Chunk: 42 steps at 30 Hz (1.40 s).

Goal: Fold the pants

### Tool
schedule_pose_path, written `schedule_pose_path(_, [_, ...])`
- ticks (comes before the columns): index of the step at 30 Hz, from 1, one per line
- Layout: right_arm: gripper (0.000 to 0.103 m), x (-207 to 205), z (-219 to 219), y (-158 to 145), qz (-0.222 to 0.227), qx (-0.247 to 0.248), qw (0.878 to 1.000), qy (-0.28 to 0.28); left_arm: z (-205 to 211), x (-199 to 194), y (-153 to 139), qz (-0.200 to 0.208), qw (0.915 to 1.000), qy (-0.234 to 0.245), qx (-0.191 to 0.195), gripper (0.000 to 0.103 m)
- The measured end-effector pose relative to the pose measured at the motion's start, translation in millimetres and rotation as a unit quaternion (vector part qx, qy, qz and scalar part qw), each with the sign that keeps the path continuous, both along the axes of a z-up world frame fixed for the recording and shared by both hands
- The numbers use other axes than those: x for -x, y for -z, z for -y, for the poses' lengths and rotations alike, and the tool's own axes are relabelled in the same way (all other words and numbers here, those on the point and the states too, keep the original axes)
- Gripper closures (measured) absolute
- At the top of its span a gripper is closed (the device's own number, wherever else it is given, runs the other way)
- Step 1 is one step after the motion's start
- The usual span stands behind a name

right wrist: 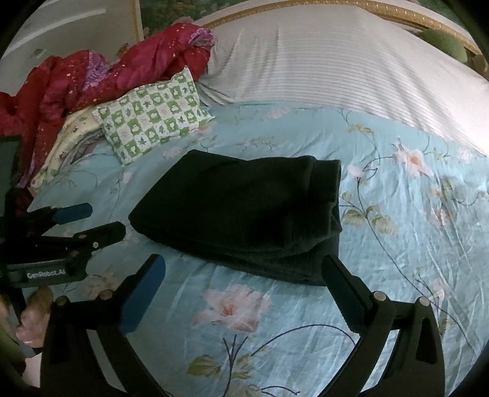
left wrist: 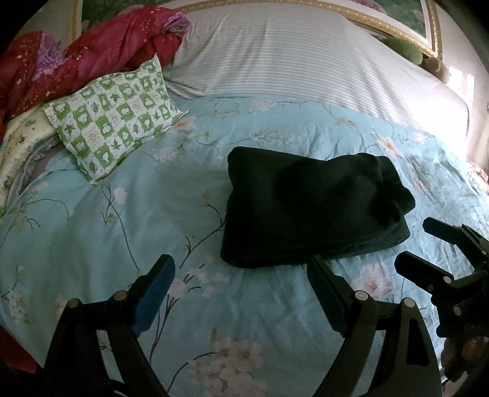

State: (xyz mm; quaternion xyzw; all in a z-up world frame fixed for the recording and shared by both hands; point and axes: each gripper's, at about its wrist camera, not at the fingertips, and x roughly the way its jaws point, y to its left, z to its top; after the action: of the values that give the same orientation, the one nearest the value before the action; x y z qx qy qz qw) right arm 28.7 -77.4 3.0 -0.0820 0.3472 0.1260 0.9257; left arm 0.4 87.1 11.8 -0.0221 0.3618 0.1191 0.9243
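The dark pants (left wrist: 311, 207) lie folded into a compact thick rectangle on the light blue floral bedspread (left wrist: 152, 198). They also show in the right wrist view (right wrist: 244, 210). My left gripper (left wrist: 241, 274) is open and empty, hovering just in front of the bundle's near edge. My right gripper (right wrist: 244, 274) is open and empty, also just in front of the bundle. The right gripper shows at the right edge of the left wrist view (left wrist: 412, 244), beside the bundle. The left gripper shows at the left of the right wrist view (right wrist: 104, 220), its fingers apart.
A green-and-white checked pillow (left wrist: 116, 116) lies at the back left, with a crumpled red quilt (left wrist: 91, 55) behind it. A white striped sheet (left wrist: 290, 61) covers the far bed up to a gilded headboard (left wrist: 397, 27). Blue floral bedspread (right wrist: 412, 213) extends right of the pants.
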Motion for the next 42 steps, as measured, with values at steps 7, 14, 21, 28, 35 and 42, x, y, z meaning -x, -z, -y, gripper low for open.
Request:
schedule_pose_path(7, [0.001,-4.0,0.5,6.3,-0.007,-0.004,1.000,0.002,-3.3,-2.5,6.1,-0.005,1.0000,-0.001,0.005,0.013])
schedule_pose_path(14, [0.001,-6.7,2.1,8.8,-0.007,-0.008,1.000,0.007,-7.4,-4.2,10.6,-0.006,0.9999,-0.008,0.008,0.012])
schedule_pose_path(21, [0.001,-8.3,3.5,8.8,-0.006,-0.012,1.000,0.005,-8.6,-6.4,11.4,-0.005,1.0000,-0.003,0.005,0.012])
schedule_pose_path(28, [0.001,-8.3,2.6,8.4,-0.003,-0.015,1.000,0.003,-8.8,-7.0,11.3,-0.003,1.0000,-0.002,0.006,0.012])
schedule_pose_path(35, [0.001,-8.0,0.6,8.8,-0.003,-0.015,1.000,0.006,-9.2,-7.1,11.1,-0.005,1.0000,-0.001,0.006,0.012])
schedule_pose_path(42, [0.001,-8.0,0.7,9.3,-0.003,-0.015,1.000,0.005,-8.4,-8.1,10.4,-0.005,1.0000,0.000,0.007,0.011])
